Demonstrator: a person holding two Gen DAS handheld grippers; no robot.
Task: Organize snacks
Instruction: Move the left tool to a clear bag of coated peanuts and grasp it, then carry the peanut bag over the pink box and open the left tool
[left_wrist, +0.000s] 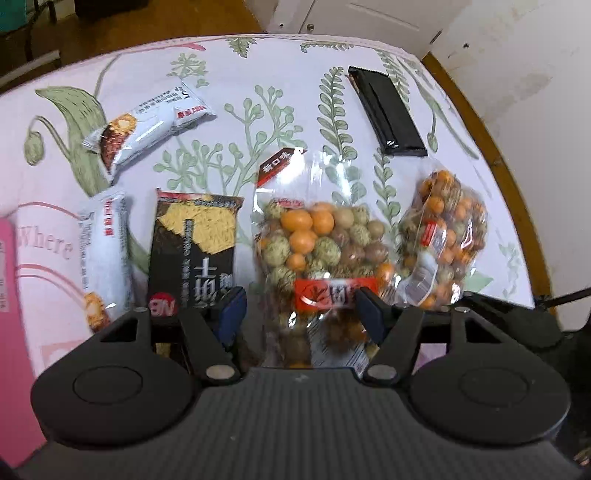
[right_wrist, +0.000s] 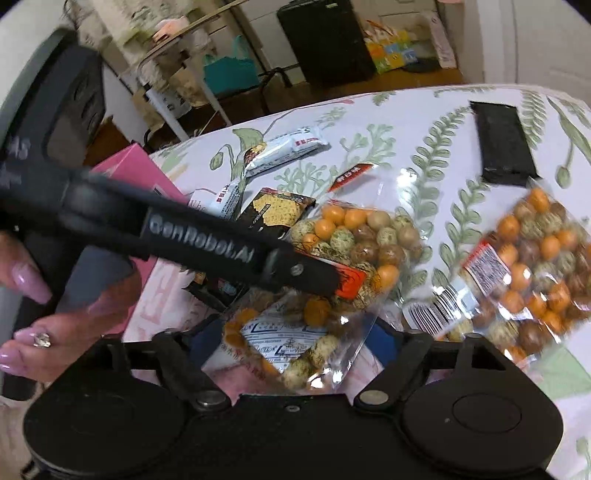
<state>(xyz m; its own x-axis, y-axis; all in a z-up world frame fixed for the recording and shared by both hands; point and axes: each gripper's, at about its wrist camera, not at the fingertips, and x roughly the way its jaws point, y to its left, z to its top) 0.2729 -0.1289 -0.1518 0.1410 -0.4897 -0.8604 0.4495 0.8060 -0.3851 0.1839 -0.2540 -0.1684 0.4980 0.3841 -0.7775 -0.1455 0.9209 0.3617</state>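
Now | left tool (left_wrist: 301, 310) straddles nut bag (left_wrist: 321, 236), grip unclear | right tool (right_wrist: 295, 343) released, bag end between

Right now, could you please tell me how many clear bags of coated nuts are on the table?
2: one bag lies between both grippers' jaws, the other bag beside it near the table's wooden edge.

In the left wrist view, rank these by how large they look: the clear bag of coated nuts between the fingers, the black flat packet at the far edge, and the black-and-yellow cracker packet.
1. Clear bag of coated nuts, also nearest.
2. Cracker packet.
3. Black flat packet; farthest away, so its true size is unsure.
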